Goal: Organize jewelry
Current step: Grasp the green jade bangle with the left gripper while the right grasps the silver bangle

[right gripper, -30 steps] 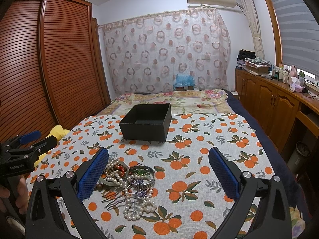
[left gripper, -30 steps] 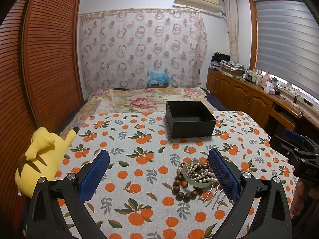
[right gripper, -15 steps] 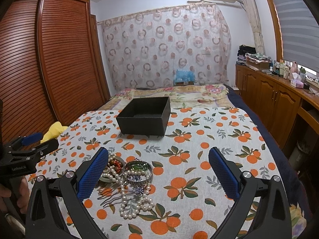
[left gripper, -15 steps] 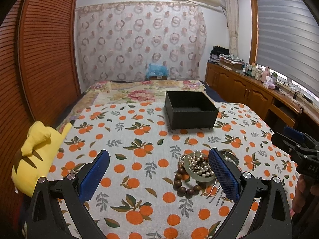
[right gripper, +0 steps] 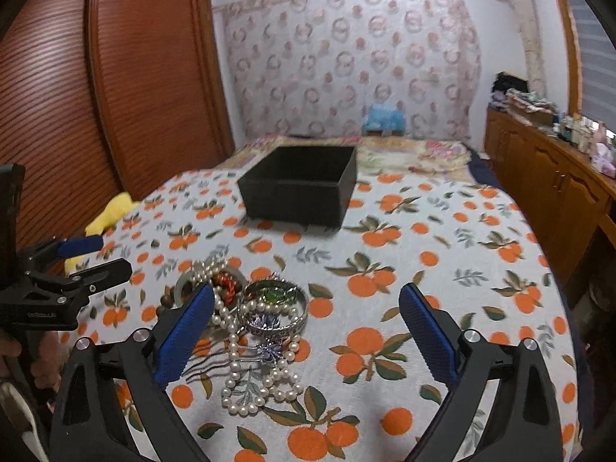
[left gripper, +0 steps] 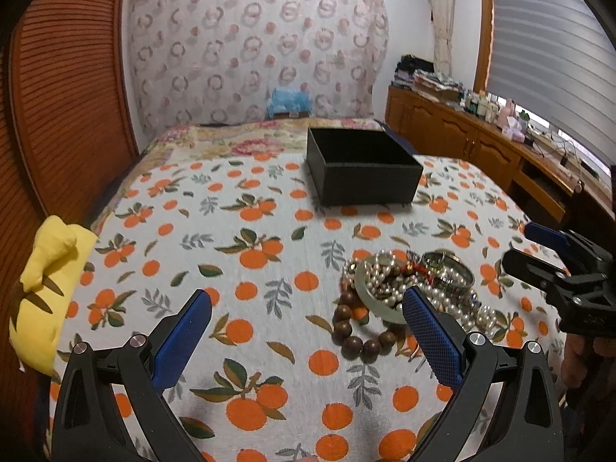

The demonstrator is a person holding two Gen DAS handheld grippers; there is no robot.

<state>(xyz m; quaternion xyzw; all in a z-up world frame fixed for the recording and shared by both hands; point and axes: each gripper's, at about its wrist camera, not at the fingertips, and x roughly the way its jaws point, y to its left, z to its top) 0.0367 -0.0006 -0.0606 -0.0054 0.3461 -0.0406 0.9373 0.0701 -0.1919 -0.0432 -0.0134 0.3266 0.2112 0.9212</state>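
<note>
The left gripper (left gripper: 306, 331) has its blue-padded jaws spread wide with nothing between them, hovering over the orange-and-leaf printed bedspread (left gripper: 246, 231). The right gripper (right gripper: 306, 329) is equally wide and empty-handed; its left finger (right gripper: 184, 327) sits in front of the edge of the jewelry pile.

The tangled heap of jewelry (right gripper: 246, 308) lies on the bedspread between the two grippers: one pale green bangle (left gripper: 369, 296) filled with small pearls, one brown wooden bead bracelet (left gripper: 354, 327) touching its near side, one silver metal bangle (right gripper: 277, 308) holding green and purple pieces, and one long white pearl strand (right gripper: 254, 381) trailing toward the right wrist camera. Dark hairpins poke out beneath; their number cannot be told.

One open square black box (left gripper: 362, 169) stands farther back, well apart from the pile, with nothing between them. One yellow plush toy (left gripper: 42, 292) lies at the bed's left edge.
</note>
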